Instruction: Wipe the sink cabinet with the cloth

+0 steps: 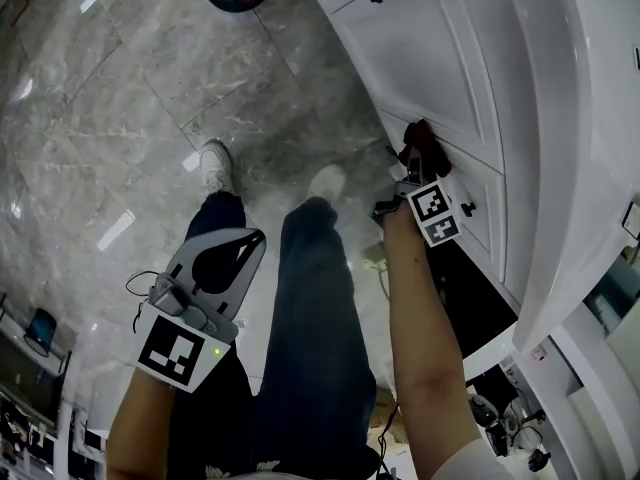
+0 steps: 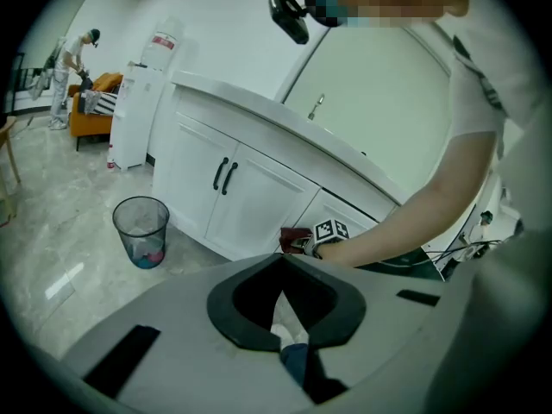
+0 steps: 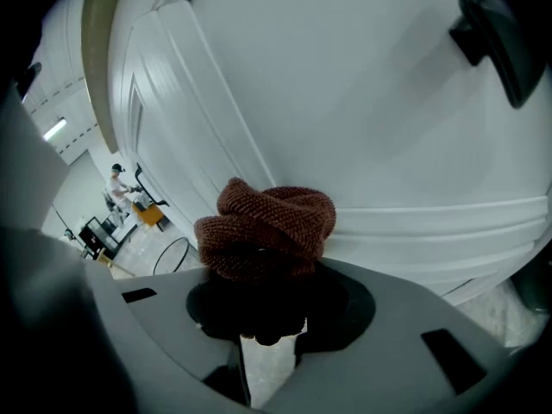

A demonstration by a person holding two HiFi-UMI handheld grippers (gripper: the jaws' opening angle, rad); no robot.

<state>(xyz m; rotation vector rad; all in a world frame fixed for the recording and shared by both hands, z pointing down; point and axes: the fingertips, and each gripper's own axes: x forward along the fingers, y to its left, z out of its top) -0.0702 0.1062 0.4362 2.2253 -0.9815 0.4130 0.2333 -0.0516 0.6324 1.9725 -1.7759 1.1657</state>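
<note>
Grey marble floor (image 1: 120, 118); white sink cabinet (image 1: 440, 68) runs 1 to 5 o'clock in head view. My right gripper (image 3: 272, 287) clamps bunched brown cloth (image 3: 267, 227). Door panel (image 3: 362, 102) dead ahead at 12 o'clock, cloth apparently touching it. My left gripper (image 1: 225, 258) closed, empty, at 7 o'clock, well apart.

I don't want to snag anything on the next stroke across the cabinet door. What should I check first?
1. Cloth grip: ok. The right tool is shut on the bunched brown cloth.
2. Cloth on the cabinet door: cannot tell. It is right at the white panel, but contact is not clear.
3. Stroke path: not ok towards the black knob, which sits close beside the tool.
4. Left tool: ok. It is shut, empty and away from the cabinet.
5. Wastebin: ok. It stands well away from the door being wiped.
</note>
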